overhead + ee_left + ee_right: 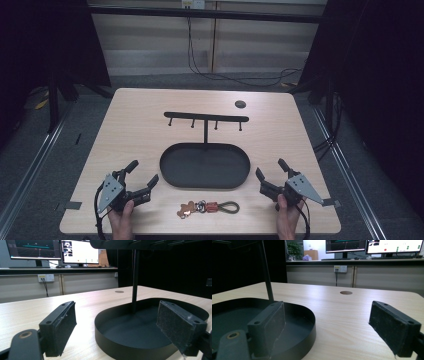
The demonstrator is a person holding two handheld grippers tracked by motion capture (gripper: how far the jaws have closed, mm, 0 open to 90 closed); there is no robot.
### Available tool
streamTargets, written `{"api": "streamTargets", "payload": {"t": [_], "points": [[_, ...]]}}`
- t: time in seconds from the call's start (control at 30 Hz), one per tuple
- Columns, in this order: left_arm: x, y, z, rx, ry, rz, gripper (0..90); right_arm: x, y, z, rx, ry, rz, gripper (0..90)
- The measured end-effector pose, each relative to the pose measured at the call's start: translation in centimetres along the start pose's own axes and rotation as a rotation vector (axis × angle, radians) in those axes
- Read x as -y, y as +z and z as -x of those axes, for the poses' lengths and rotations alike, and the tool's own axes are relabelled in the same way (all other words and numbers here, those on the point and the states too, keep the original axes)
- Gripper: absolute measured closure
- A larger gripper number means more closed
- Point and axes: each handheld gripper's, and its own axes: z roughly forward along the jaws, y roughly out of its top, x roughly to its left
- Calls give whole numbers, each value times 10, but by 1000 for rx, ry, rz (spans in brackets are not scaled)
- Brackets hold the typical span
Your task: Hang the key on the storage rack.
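Observation:
A black oval tray (pixel 170 175) sits mid-table, with a thin post rising from its back to a crossbar with several pegs (pixel 206 117). A key ring with a brown bear charm, a red piece and an olive loop (pixel 207 207) lies near the front edge, between the two hands. My left gripper (pixel 142 173) rests on the table left of the tray, open, nothing between its jaws. My right gripper (pixel 271 168) rests right of the tray, open and empty too. In the left gripper view the tray (pixel 110 345) lies just ahead; in the right gripper view the tray (pixel 310 326) is at the left.
A round cable hole (pixel 240 104) marks the far right of the tabletop. Cables hang behind the table against a low wall. Monitors stand on a counter beyond, seen in both gripper views. Dark floor and rails flank the table.

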Motion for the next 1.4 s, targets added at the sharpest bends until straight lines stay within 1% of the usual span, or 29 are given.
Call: {"api": "streamTargets", "payload": {"t": [0.07, 0.1, 0.13, 0.17, 0.2, 0.23, 0.27, 0.3, 0.33, 0.47, 0.5, 0.53, 0.57, 0.6, 0.63, 0.67, 0.73, 0.77, 0.8, 0.83, 0.9, 1.0, 1.1, 1.13, 1.17, 1.2, 1.27, 1.33, 1.4], "points": [[0, 0, 0, 0, 0, 0, 157, 0, 1, 1, 0, 15, -7, 124], [0, 0, 0, 0, 0, 0, 157, 0, 1, 1, 0, 15, -7, 124], [0, 0, 0, 0, 0, 0, 157, -1, 2, 2, -1, 17, -19, 124], [0, 0, 0, 0, 0, 0, 157, -1, 3, 2, -9, 17, -29, 124], [0, 0, 0, 0, 0, 0, 157, -2, 3, 3, -27, 19, -47, 124], [0, 0, 0, 0, -1, 0, 157, -2, 4, 4, -37, 29, -53, 125], [0, 0, 0, 0, -1, 0, 157, -2, 4, 4, -32, 34, -50, 128], [0, 0, 0, 0, -1, 0, 157, -2, 3, 4, -37, 38, -48, 128], [0, 0, 0, 0, -1, 0, 157, -2, 3, 4, -42, 33, -45, 128], [0, 0, 0, 0, -2, -2, 157, -2, 4, 5, -65, 31, -53, 136], [0, 0, 0, 0, -2, -2, 157, -2, 4, 5, -65, 31, -53, 136], [0, 0, 0, 0, -2, -2, 157, -2, 4, 5, -66, 40, -66, 176], [0, 0, 0, -1, -2, -1, 157, -2, 4, 5, -66, 40, -66, 176], [0, 0, 0, 0, -3, -1, 157, -3, 4, 8, -58, 72, -74, 177], [0, 0, 0, 0, -3, -1, 157, -3, 4, 8, -58, 72, -74, 177], [0, 0, 0, 0, -3, -1, 157, -3, 4, 10, -75, 110, -80, 185], [0, 0, 0, 1, -2, 0, 157, -4, 4, 11, -96, 126, -103, 193], [0, 0, 0, 1, -2, 0, 157, -4, 4, 11, -96, 126, -103, 193], [0, 0, 0, 1, -2, -1, 157, -6, 4, 11, -113, 135, -106, 226], [0, 0, 0, 0, -3, 0, 157, -8, 3, 9, -149, 128, -116, 251], [0, 0, 0, 0, -2, -1, 157, -10, 2, 7, -164, 126, -136, 264], [0, 0, 0, 0, -3, -1, 157, -14, 1, 5, -204, 118, -178, 315], [0, 0, 0, 0, -3, 0, 157, -17, 0, 4, -218, 117, -191, 325], [0, 0, 0, 0, -3, 0, 157, -18, 0, 4, -223, 110, -217, 343], [0, 0, 0, 0, -3, -1, 157, -19, 0, 4, -230, 106, -258, 352], [0, 0, 0, 0, -2, 0, 157, -20, 0, 4, -241, 113, -267, 368], [0, 0, 0, 1, -2, -1, 157, -22, 0, 3, -265, 103, -288, 385], [0, 0, 0, 0, -2, 0, 157, -26, 0, 2, -285, 96, -295, 416], [0, 0, 0, 0, -2, 0, 157, -30, 1, -1, -296, 90, -316, 410]]}}
